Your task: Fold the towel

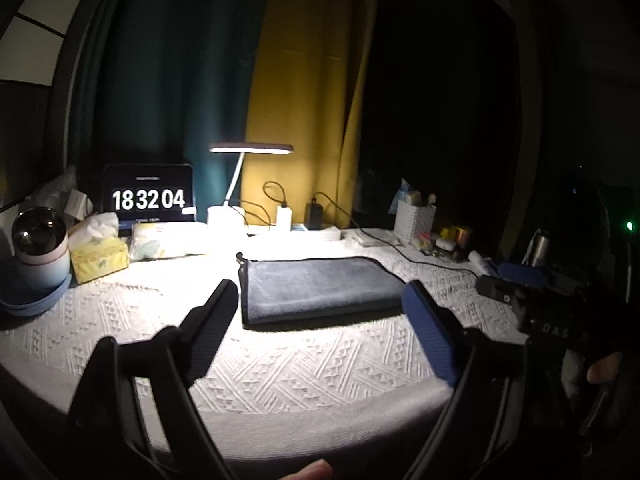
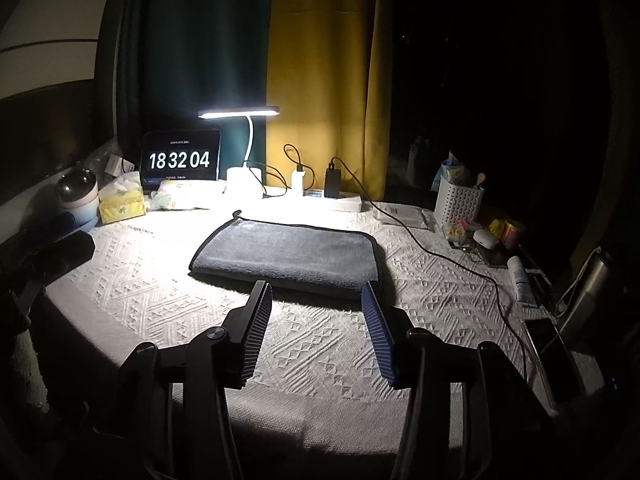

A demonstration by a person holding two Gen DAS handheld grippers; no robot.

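Note:
A grey towel with dark edging lies folded into a flat rectangle on the white textured tablecloth, under the desk lamp. It also shows in the right wrist view. My left gripper is open and empty, held above the cloth just in front of the towel's near edge. My right gripper is open and empty, also just short of the towel's near edge. The right gripper's body shows dark at the right of the left wrist view.
A lit desk lamp, a clock screen and a power strip with cables stand at the back. A tissue box and a round device sit at left. A white basket, small items, a tube and a steel bottle sit at right.

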